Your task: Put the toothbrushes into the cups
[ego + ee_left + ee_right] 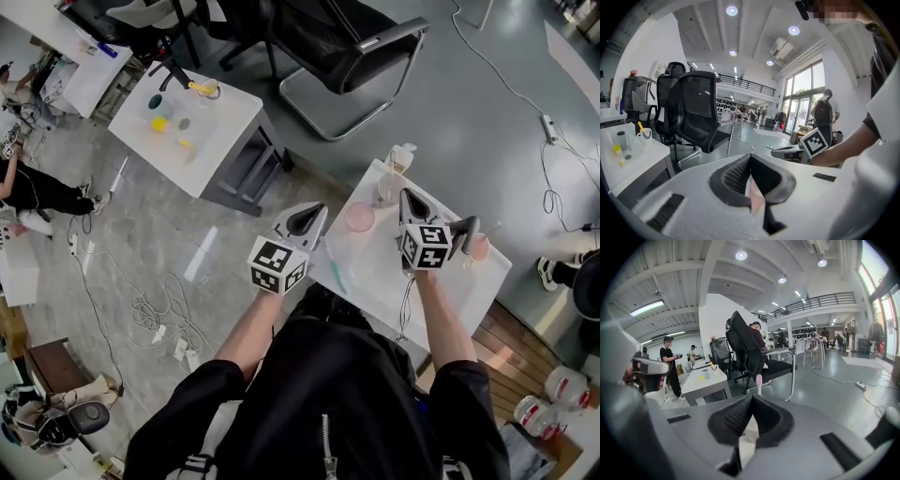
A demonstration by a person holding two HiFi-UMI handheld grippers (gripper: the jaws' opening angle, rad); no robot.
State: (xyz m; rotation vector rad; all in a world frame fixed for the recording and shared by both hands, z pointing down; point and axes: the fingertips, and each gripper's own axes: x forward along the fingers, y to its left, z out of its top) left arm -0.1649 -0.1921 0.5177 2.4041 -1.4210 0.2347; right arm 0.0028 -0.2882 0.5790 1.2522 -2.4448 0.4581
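The right gripper (407, 196) has its jaws closed on a thin pink toothbrush (759, 382), which sticks up at 12 o'clock from the jaw tips in the right gripper view. The left gripper (319, 212) is also closed, jaw against jaw (a pale sliver shows at the tips, but I cannot tell if it is held). Both hover over the small white table (375, 262), where a pink cup (359, 217) stands at 3 o'clock from the left gripper and a clear cup (388, 187) at 10 o'clock from the right gripper.

Cups (359, 217) on table (370, 262), chair (347, 37) behind
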